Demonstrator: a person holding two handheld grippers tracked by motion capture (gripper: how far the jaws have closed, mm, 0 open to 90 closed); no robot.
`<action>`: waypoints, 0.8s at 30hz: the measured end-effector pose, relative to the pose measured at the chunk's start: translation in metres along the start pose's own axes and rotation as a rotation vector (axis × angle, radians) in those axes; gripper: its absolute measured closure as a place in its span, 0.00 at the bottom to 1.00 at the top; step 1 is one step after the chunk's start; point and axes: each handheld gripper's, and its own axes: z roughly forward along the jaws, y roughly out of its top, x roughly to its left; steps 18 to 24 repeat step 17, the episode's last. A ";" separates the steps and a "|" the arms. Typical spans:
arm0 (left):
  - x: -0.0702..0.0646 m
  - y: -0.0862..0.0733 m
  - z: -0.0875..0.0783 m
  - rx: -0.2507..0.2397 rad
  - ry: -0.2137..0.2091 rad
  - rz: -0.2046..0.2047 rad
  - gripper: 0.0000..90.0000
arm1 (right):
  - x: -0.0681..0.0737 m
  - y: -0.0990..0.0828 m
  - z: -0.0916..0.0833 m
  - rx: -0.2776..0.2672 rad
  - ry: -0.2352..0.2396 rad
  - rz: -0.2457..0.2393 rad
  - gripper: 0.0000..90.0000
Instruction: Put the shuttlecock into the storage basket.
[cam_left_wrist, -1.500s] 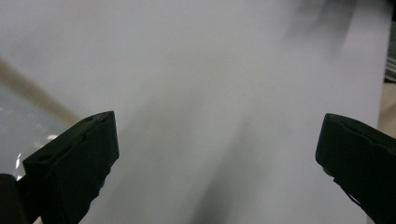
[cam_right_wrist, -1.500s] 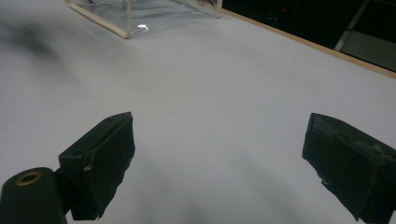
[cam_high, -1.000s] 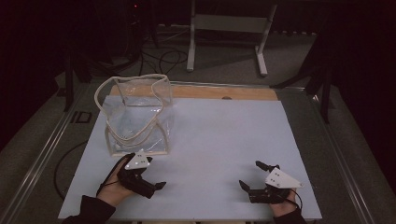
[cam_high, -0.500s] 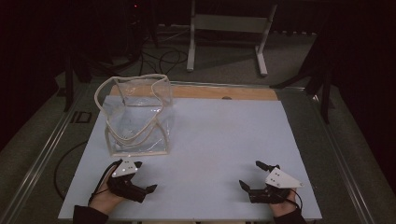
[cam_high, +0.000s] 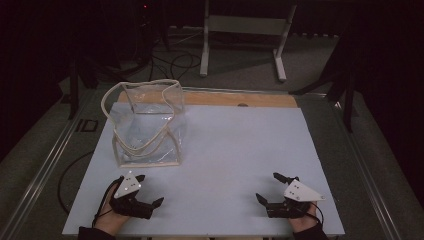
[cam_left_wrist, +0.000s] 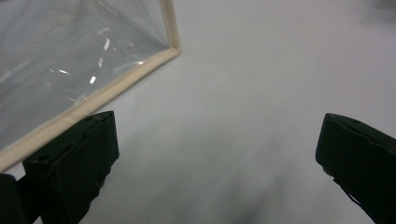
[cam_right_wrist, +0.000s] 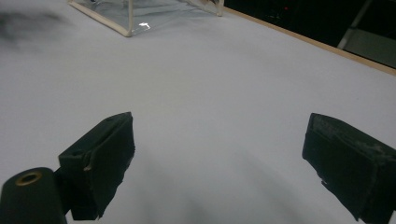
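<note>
Clear tote bag (cam_high: 145, 125) stands untouched ahead of left claw (cam_high: 148, 191). Both claws released, right claw (cam_high: 267, 187) well apart; grasp not yet begun.

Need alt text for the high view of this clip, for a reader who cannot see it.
A clear plastic bag with cream trim stands open on the far left of a white table. At the near edge, the left gripper and right gripper rest apart, both open and holding nothing.
</note>
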 end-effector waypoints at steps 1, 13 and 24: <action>0.000 0.000 -0.001 -0.013 0.002 -0.002 0.00 | 0.000 0.000 0.000 0.002 0.000 0.002 0.10; 0.002 -0.001 -0.001 -0.026 -0.007 -0.018 0.00 | -0.001 -0.001 0.001 0.005 -0.003 -0.001 0.10; 0.001 -0.001 0.001 -0.024 -0.012 -0.019 0.00 | -0.001 -0.001 0.001 0.006 -0.001 0.000 0.10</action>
